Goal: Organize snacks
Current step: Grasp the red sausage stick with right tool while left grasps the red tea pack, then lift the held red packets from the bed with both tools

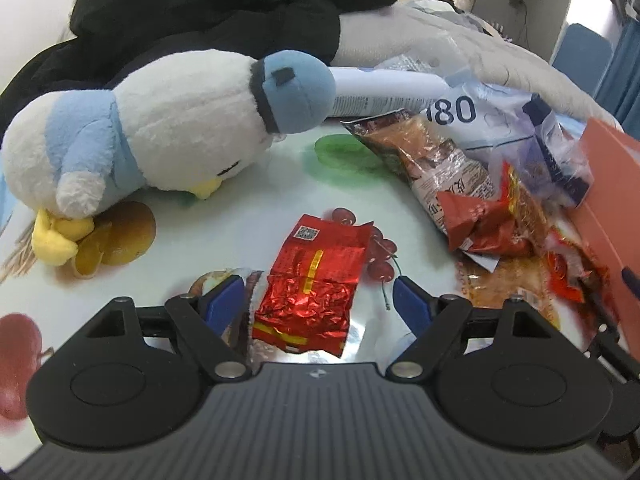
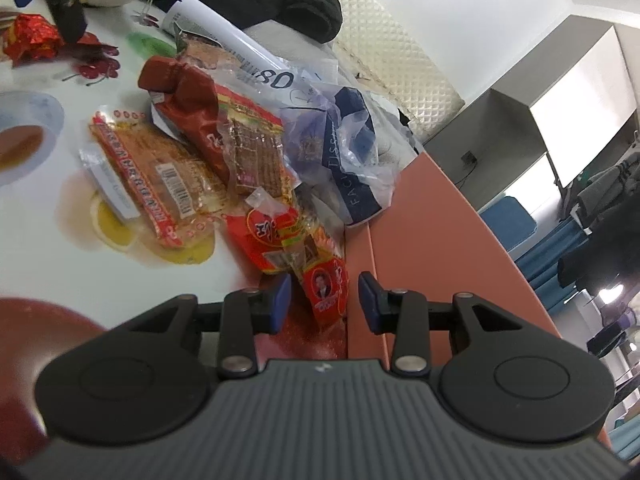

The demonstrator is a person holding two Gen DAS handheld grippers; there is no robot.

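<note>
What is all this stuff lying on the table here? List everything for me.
Foil packet: one, shiny red with yellow stripe, flat between the left fingers.
Small snack packet: one, red with a portrait, between the right fingers.
Snack pile: several red, orange and clear packets, beside the orange box.
Orange box: one, right table edge.
Plastic bag: one, clear with navy print, behind the pile.
Plush bird: one, white and blue, lying at left.
Black garment: one, behind the plush.
Table: white, fruit prints.
Left gripper: open.
Right gripper: open.
</note>
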